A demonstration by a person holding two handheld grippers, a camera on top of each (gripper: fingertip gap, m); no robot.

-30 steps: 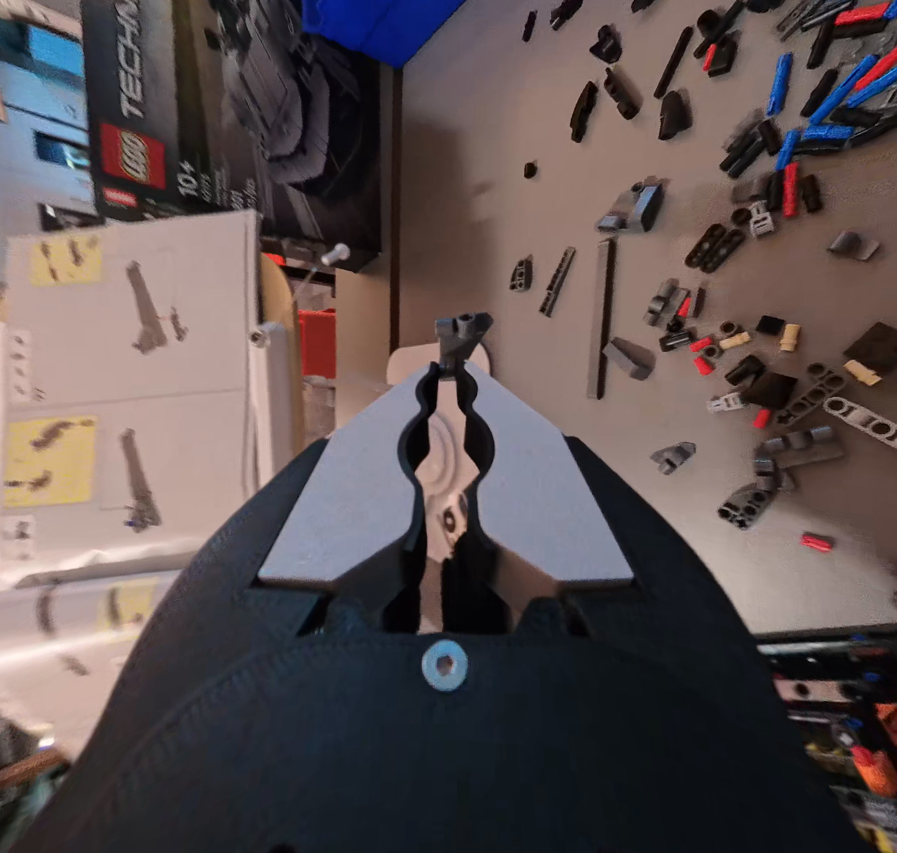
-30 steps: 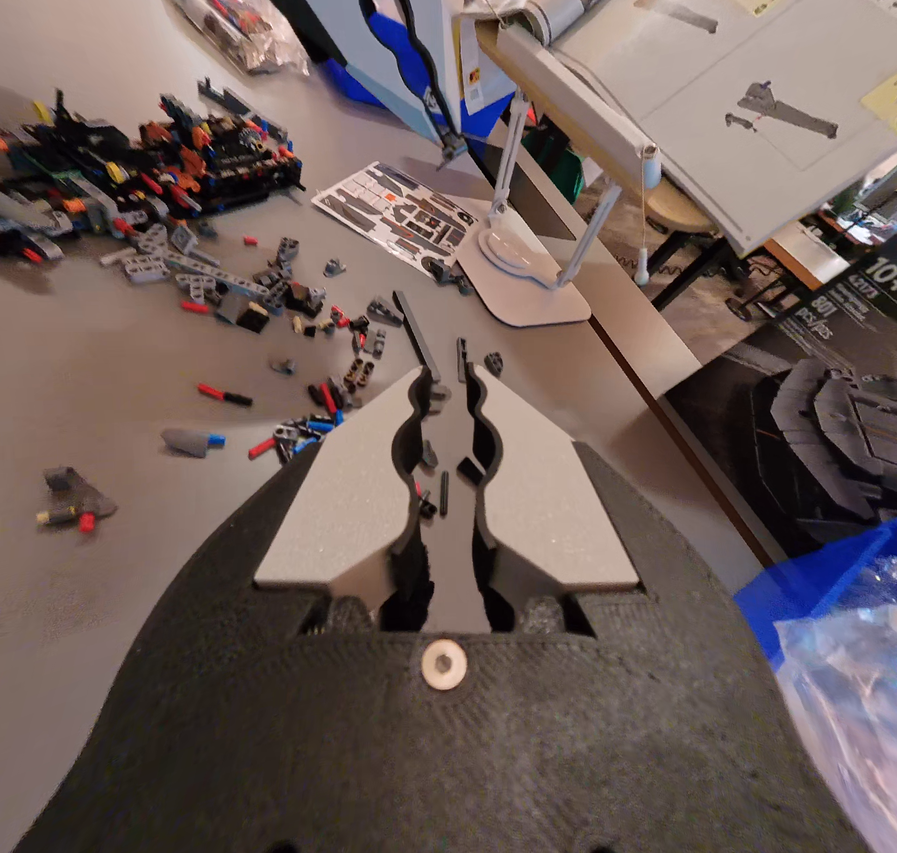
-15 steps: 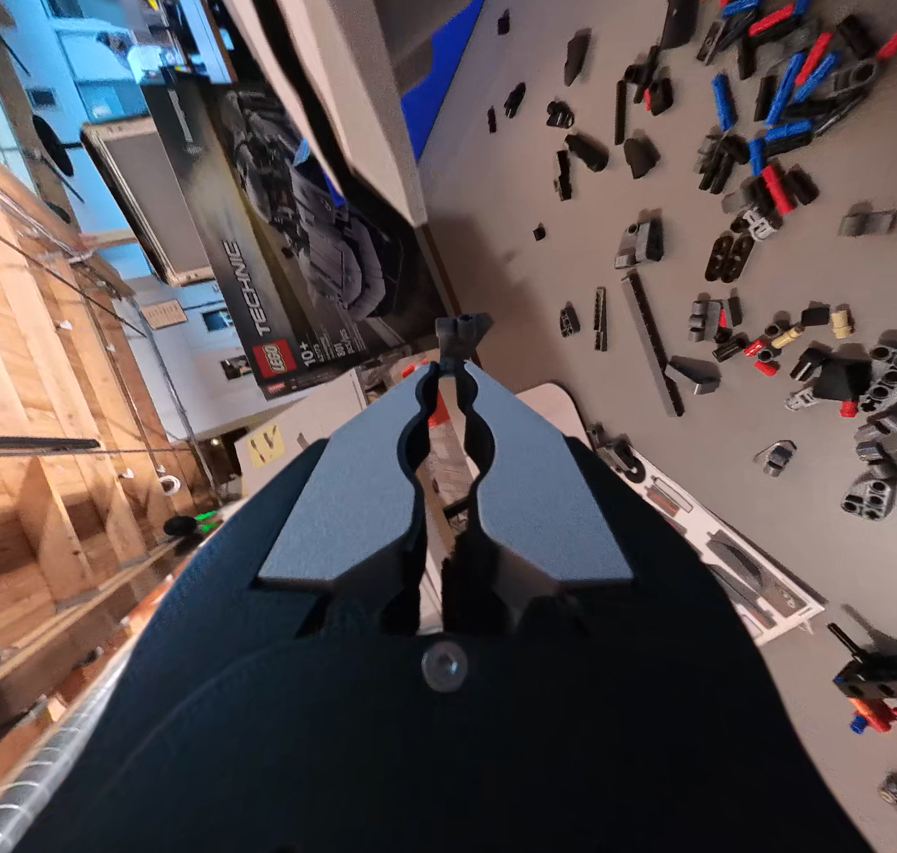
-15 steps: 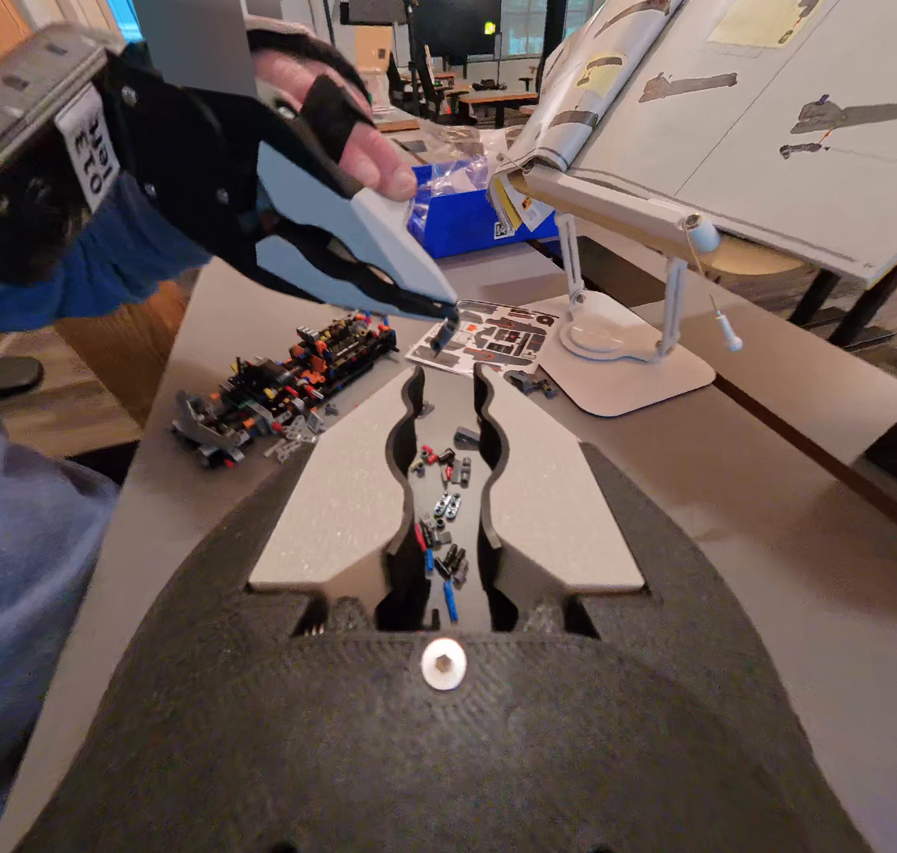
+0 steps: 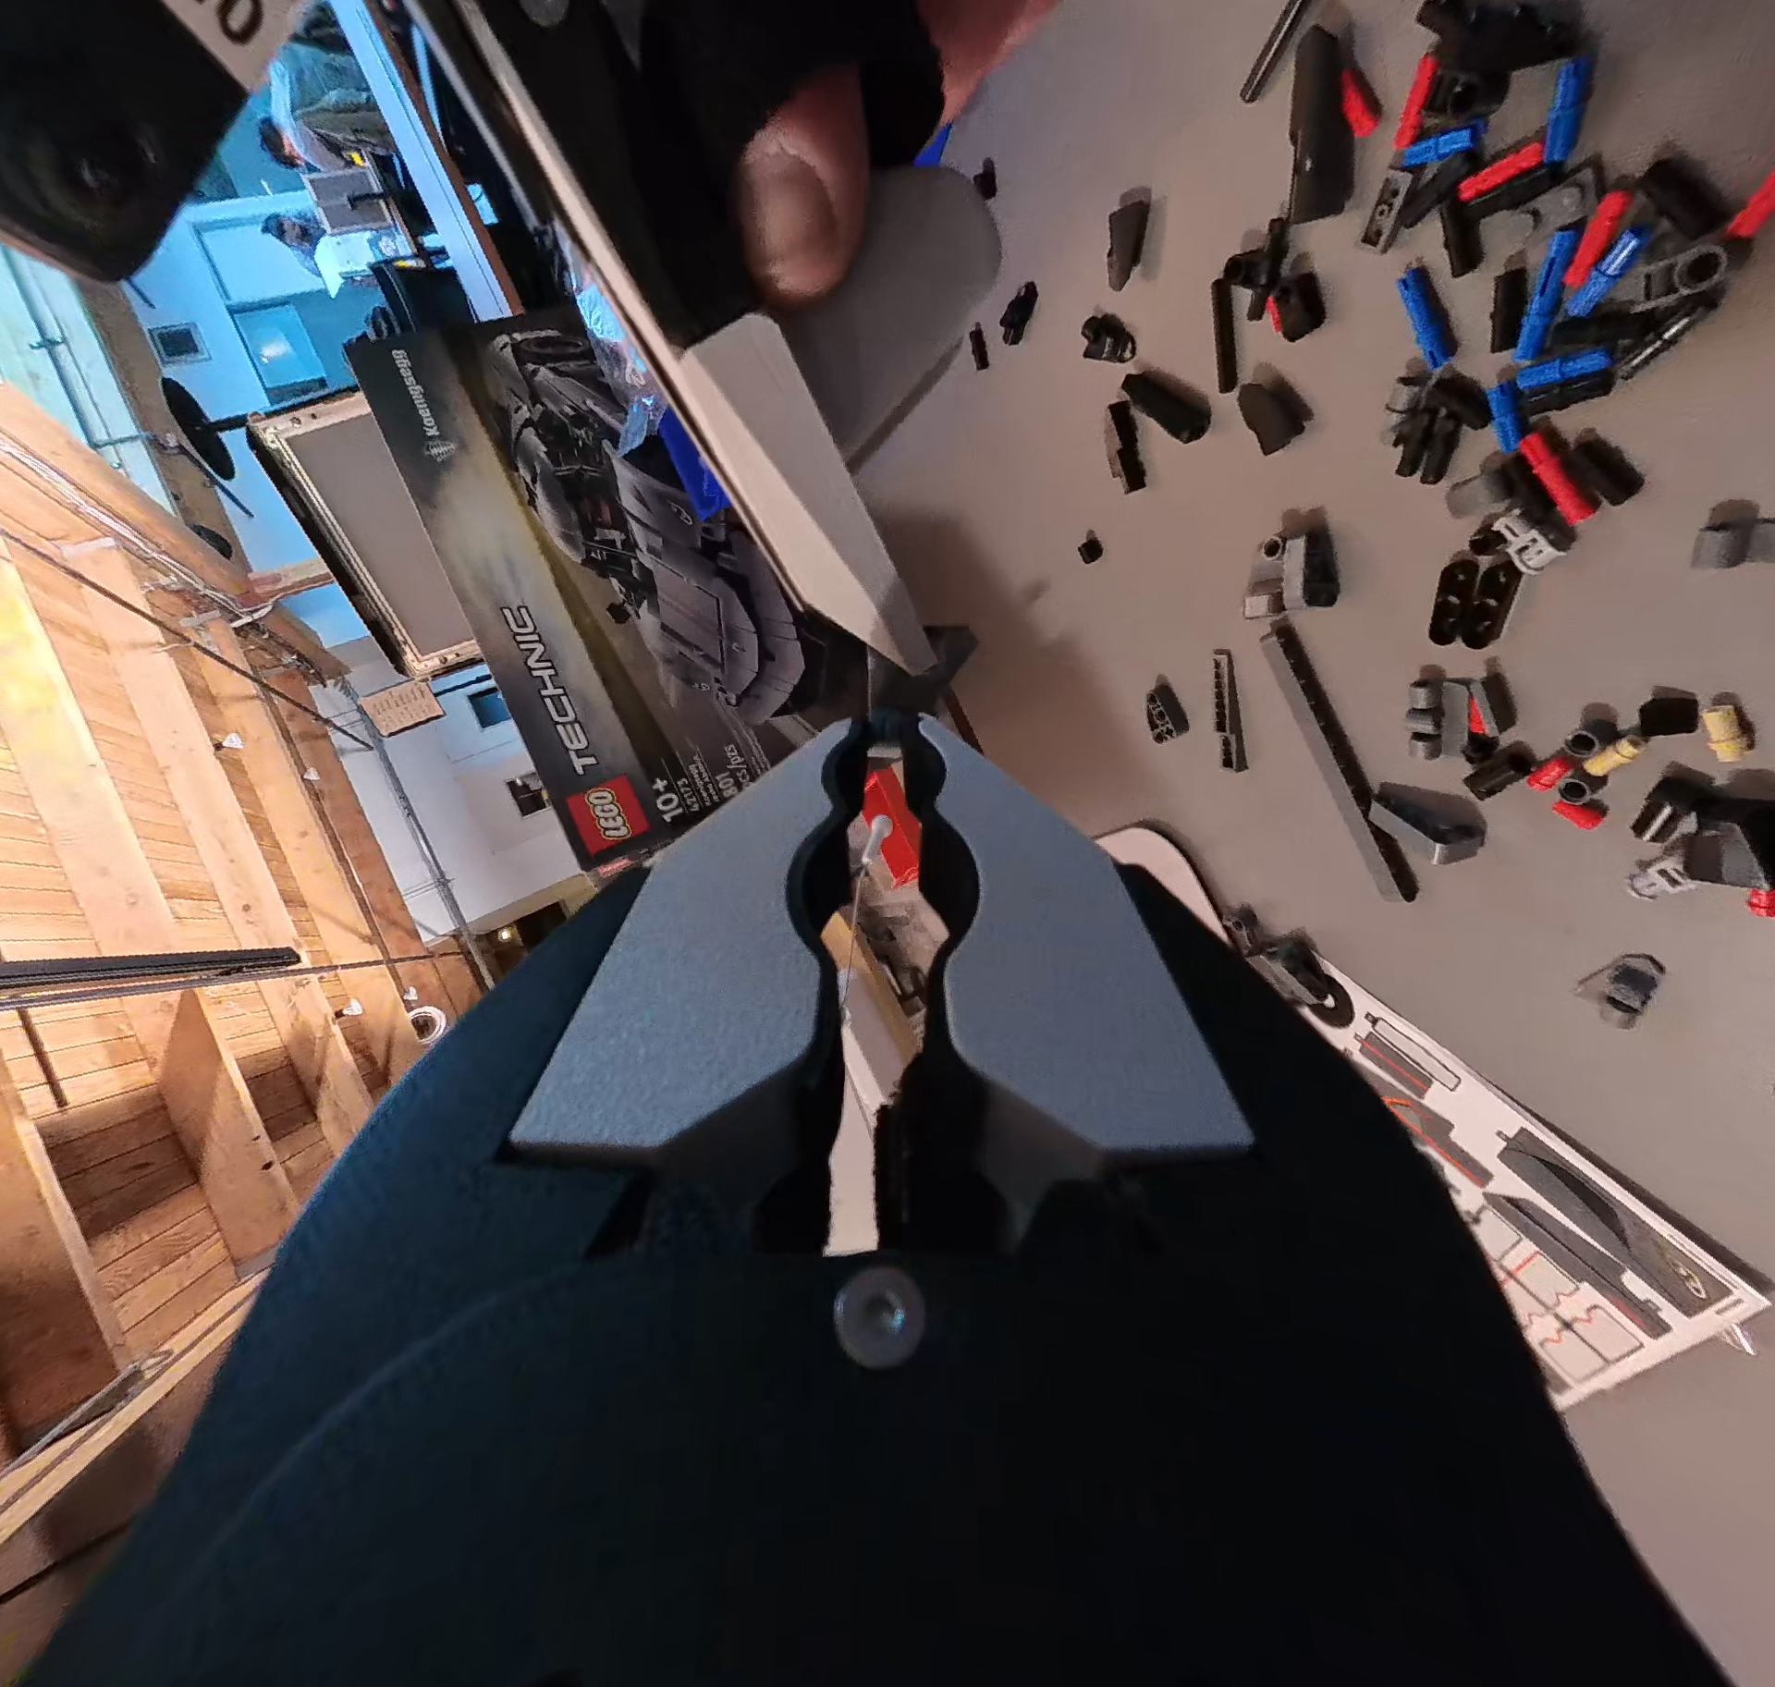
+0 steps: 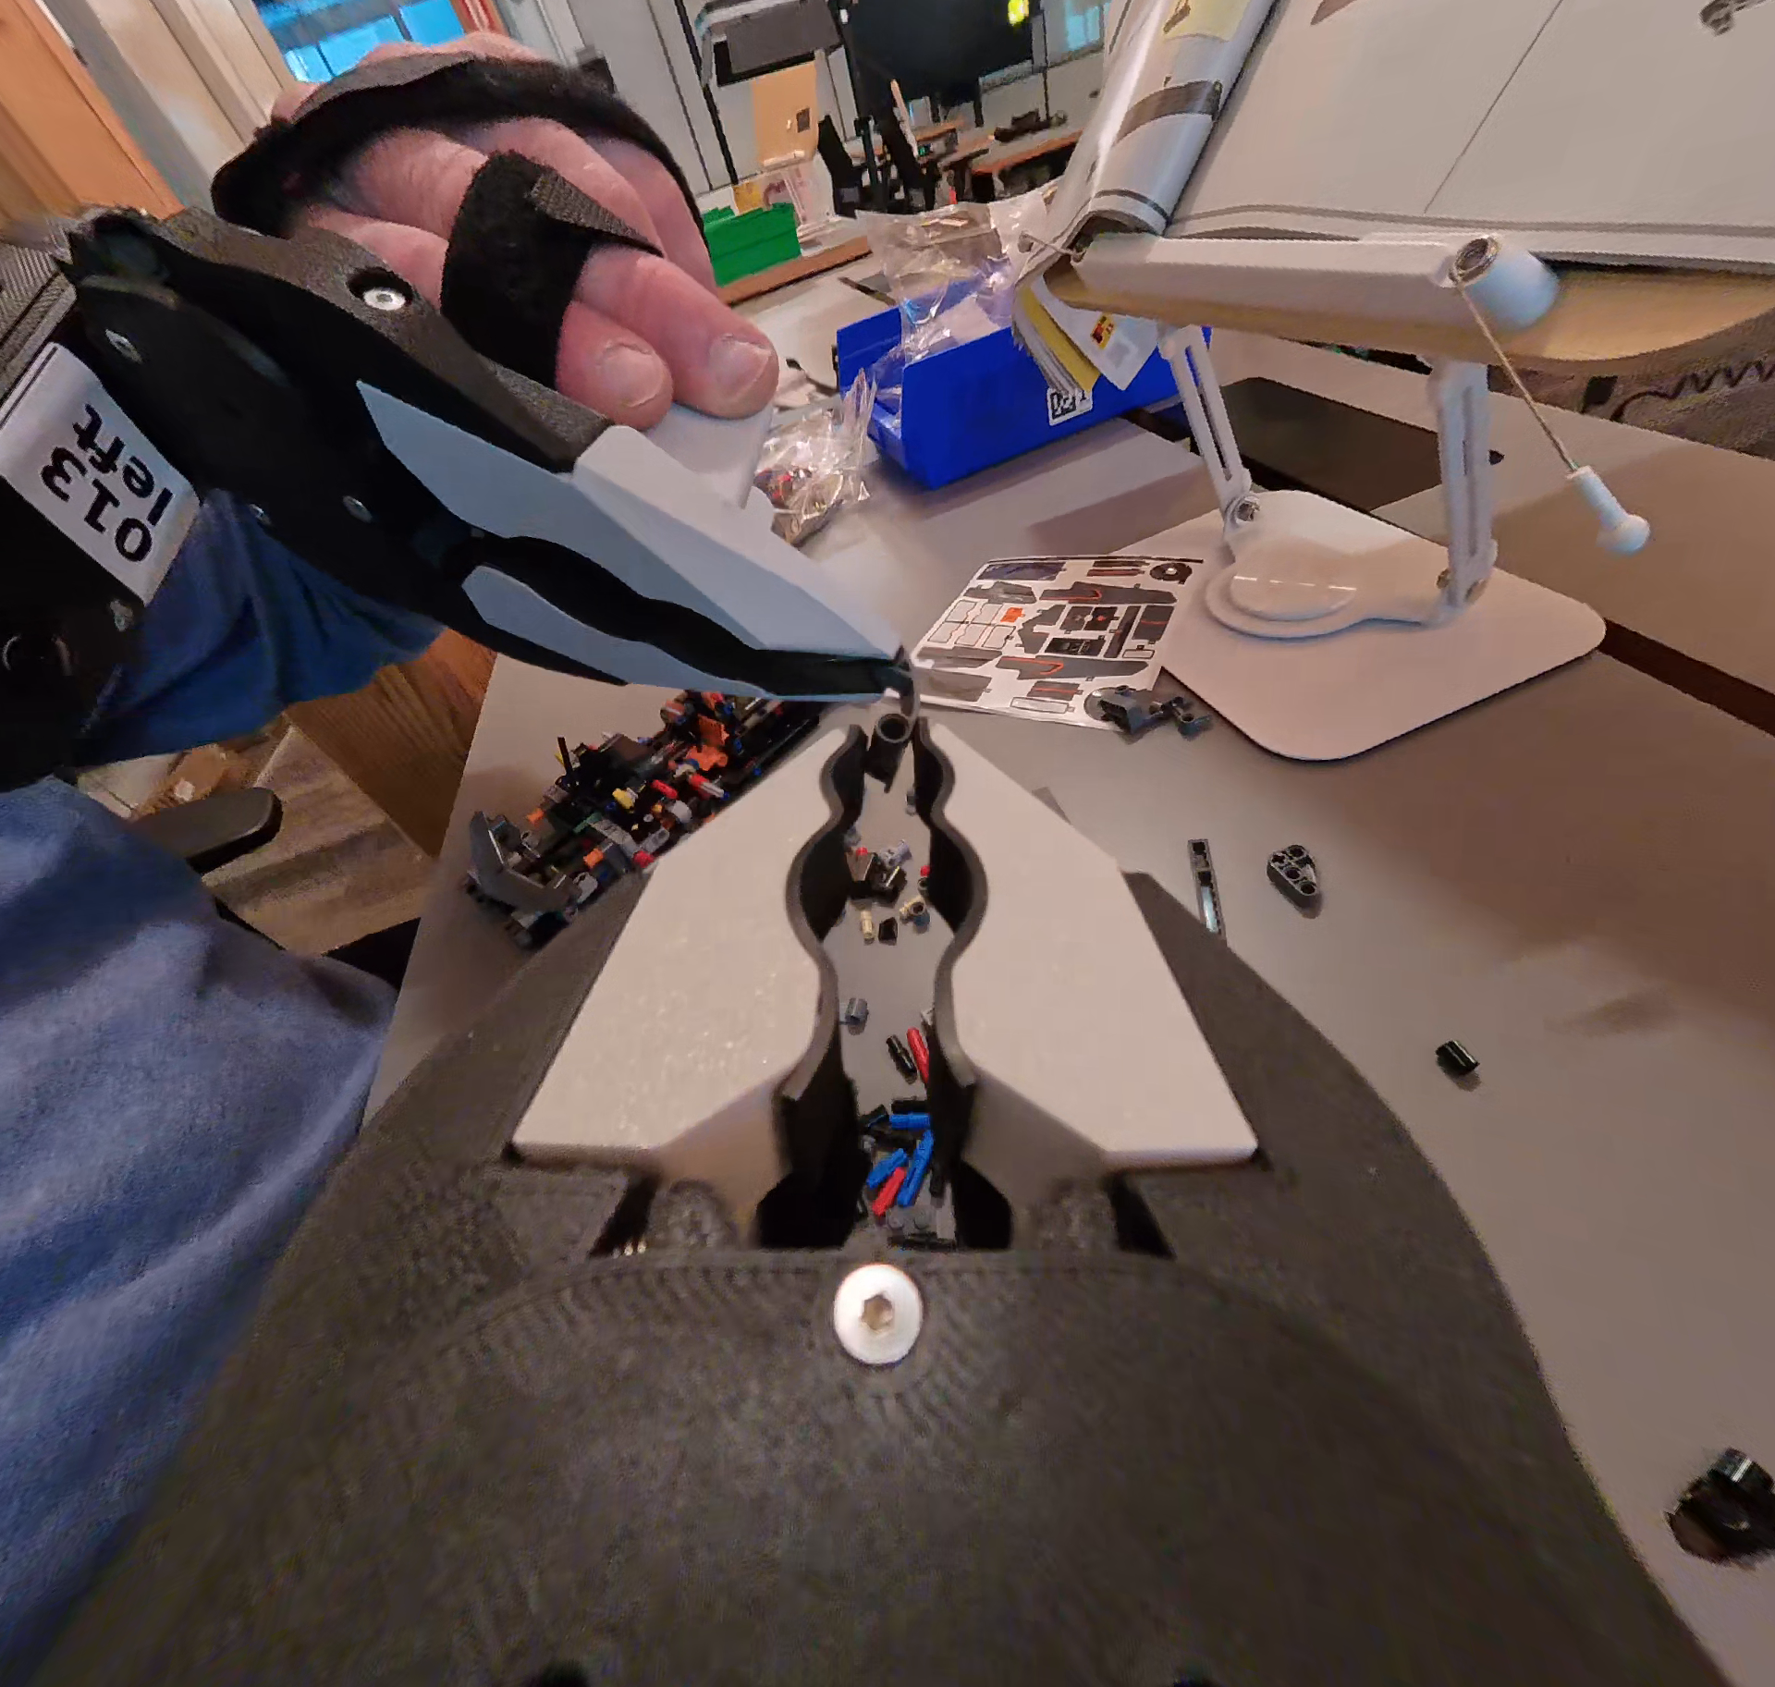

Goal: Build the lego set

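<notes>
My left gripper (image 5: 888, 729) is shut on a small dark grey lego piece (image 5: 939, 666) and holds it in the air above the grey table (image 5: 1105, 152). My right gripper (image 6: 888, 743) meets it tip to tip, its jaws narrowed onto the tube end of the same piece (image 6: 891, 736). In the right wrist view the left gripper (image 6: 888, 671) comes in from the left, held by a strapped hand (image 6: 615, 296). In the left wrist view the right gripper (image 5: 903, 652) comes down from the upper left.
Loose black, blue, red and grey pieces (image 5: 1498, 392) are scattered on the table, with a long grey beam (image 5: 1335, 757). A sticker sheet (image 6: 1057, 628), a part-built model (image 6: 624, 796), a booklet on a stand (image 6: 1441, 104), a blue bin (image 6: 960, 402) and the set box (image 5: 595, 584) are around. Left and right tips are no more than a few centimetres apart. The long grey beam (image 5: 1335, 757) is about equally far from each gripper, around 20 cm.
Both grippers rose and came together above the table. The right gripper's jaws narrowed from open onto the piece that the left gripper holds.
</notes>
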